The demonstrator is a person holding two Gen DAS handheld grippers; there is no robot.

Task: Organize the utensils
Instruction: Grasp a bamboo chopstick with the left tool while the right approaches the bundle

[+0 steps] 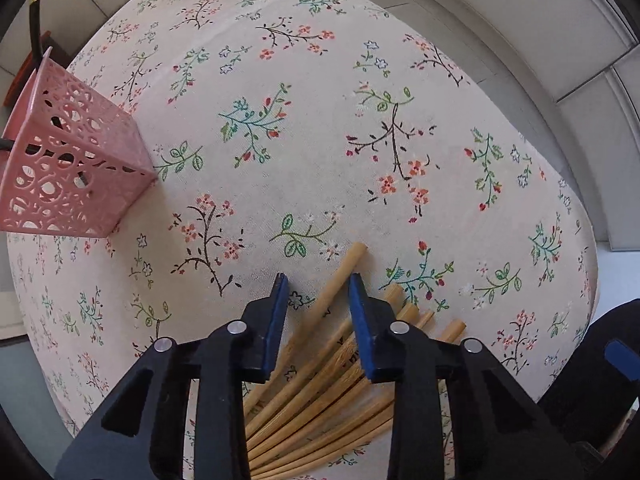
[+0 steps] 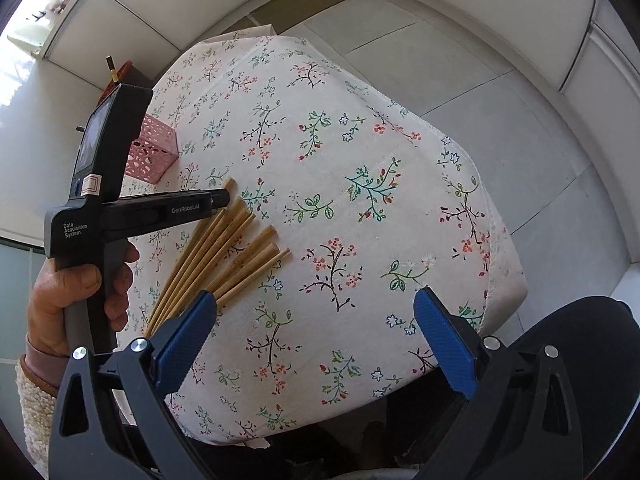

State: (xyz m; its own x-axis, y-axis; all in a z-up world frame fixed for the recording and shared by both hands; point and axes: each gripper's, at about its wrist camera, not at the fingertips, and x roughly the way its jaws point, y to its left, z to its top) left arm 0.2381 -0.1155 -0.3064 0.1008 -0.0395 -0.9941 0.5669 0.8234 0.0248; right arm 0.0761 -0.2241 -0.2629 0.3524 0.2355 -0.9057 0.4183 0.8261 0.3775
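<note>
Several bamboo chopsticks (image 1: 320,392) lie fanned on the floral tablecloth (image 1: 320,140). My left gripper (image 1: 319,280) is open, low over them, its jaws either side of one chopstick (image 1: 340,280) without closing on it. A pink perforated holder (image 1: 60,168) stands at the far left. In the right wrist view the chopsticks (image 2: 216,256) lie left of centre, the left gripper (image 2: 224,196) hovers over their far ends, and the pink holder (image 2: 154,148) stands behind it. My right gripper (image 2: 316,320) is wide open and empty, above the table's near side.
The round table's edge (image 2: 504,248) drops off to a grey tiled floor (image 2: 460,60). A dark chair or stool (image 2: 592,328) sits at the near right. A hand (image 2: 72,292) holds the left gripper's handle.
</note>
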